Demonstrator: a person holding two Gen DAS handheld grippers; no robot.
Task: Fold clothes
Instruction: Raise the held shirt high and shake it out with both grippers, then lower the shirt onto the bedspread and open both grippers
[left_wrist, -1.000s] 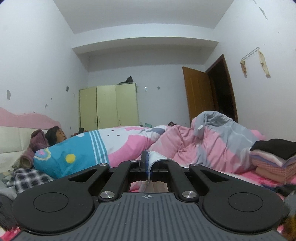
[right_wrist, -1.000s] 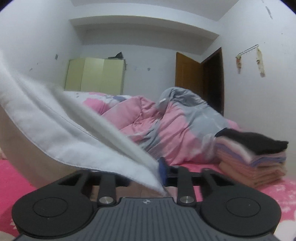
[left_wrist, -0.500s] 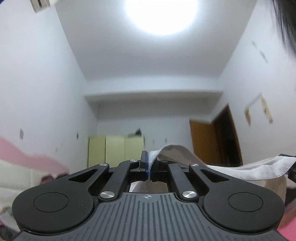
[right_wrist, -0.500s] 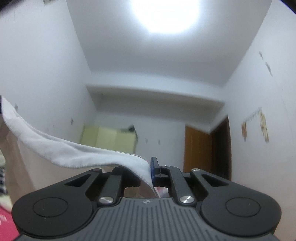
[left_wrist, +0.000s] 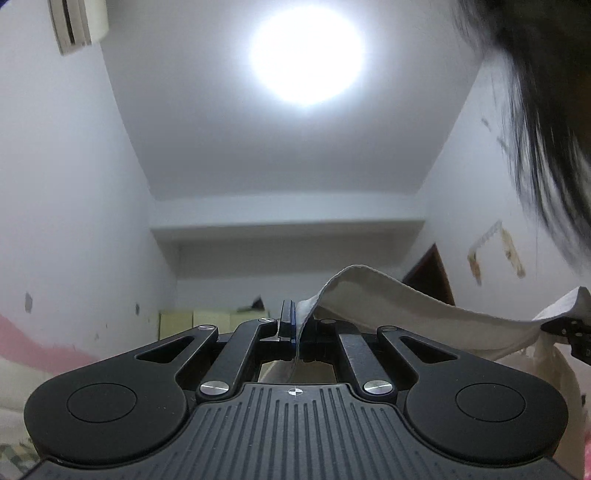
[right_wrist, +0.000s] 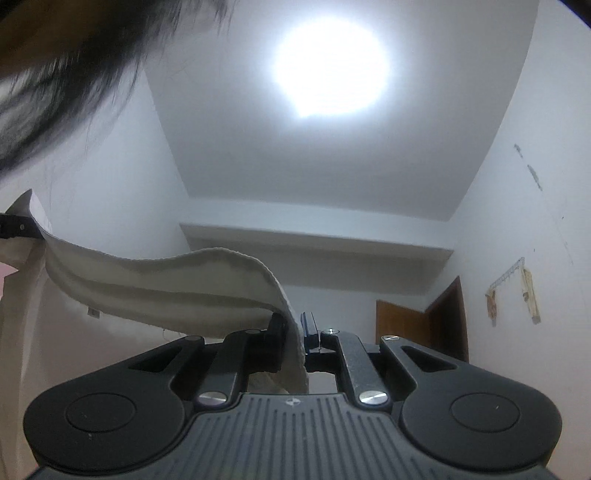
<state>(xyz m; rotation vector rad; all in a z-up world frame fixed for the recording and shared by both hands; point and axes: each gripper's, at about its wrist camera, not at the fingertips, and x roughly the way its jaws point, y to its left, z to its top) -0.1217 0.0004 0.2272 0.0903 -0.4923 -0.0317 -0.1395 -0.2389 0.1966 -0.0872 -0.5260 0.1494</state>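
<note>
Left wrist view: left hand-held gripper (left_wrist: 293, 328) is clamped on the hem of the white garment (left_wrist: 406, 314), pointed up toward the ceiling lamp (left_wrist: 304, 55); an air conditioner (left_wrist: 77, 26) is seen only here. Right wrist view: right hand-held gripper (right_wrist: 295, 332) is pinched on the garment's other end, cloth sagging leftward; the door (right_wrist: 417, 321) is clearer here.

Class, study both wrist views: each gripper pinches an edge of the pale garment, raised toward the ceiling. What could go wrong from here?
1. The right gripper pinches only a narrow edge of the pale garment, which might slip free.
2. The cloth sags between it and the left gripper, so a fold could land creased.
3. The person's hair hangs close and could snag.
</note>
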